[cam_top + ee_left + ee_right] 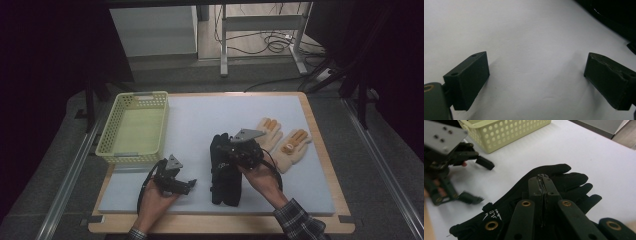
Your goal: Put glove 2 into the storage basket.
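In the high view a black glove [225, 172] lies flat on the white foam mat [200, 125], near the mat's front edge and a little right of centre, its fingers pointing away from the person. The right gripper [235, 148] hangs over the glove's far end; whether it pinches the fabric cannot be told from here. The left gripper [186, 184] rests low just left of the glove, jaws spread and pointing right. A pale yellow perforated basket [134, 127] stands at the mat's far left, and a pair of cream gloves with orange fingertips [281, 141] lies to the right of the black one. The mat sits on a wooden board [220, 225] over a dark grey carpeted table; beyond it are a white cabinet, a metal frame and loose cables on the floor. In the left gripper view the two black jaws stand wide apart over bare white mat, nothing between them, with a dark glossy edge at the far right. In the right gripper view the jaws are pressed together above the black glove [559, 180], with no fabric clearly caught between them; small white printing near the cuff is too blurred to read. The left gripper [451, 165] and the basket [506, 132] show beyond.
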